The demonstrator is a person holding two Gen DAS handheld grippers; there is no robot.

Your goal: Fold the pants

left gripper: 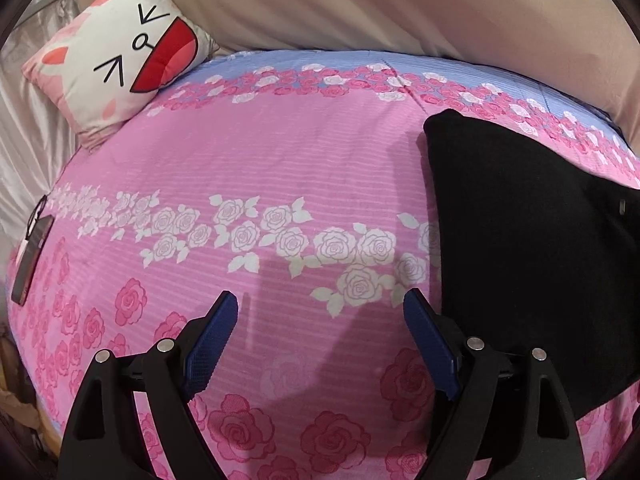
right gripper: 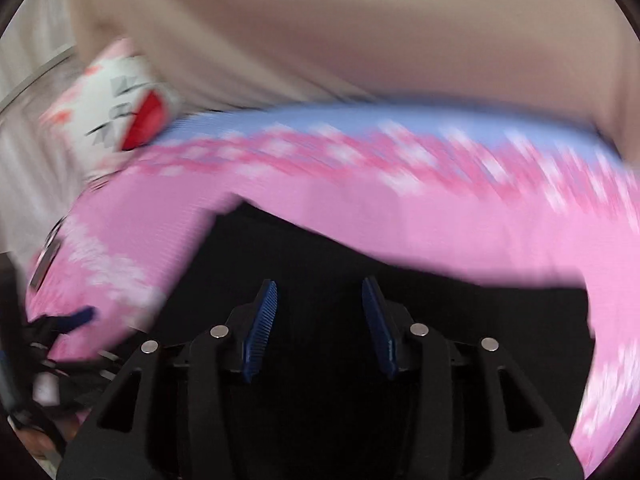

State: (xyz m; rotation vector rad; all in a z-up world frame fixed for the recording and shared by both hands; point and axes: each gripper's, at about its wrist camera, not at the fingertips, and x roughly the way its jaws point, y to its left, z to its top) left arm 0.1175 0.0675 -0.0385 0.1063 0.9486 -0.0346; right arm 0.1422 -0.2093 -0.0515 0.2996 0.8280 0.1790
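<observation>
Right tongs [right gripper: 319, 330] parted over black pants [right gripper: 320, 248]; left tongs [left gripper: 320, 334] wide.

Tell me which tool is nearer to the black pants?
Right. The right tool hangs directly over the black pants; the left tool is over the pink bedsheet, beside them.

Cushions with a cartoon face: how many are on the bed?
1. The cartoon-face cushion lies at the far left corner of the pink rose bedsheet, beside the beige duvet. Others may be hidden beyond the views.
</observation>
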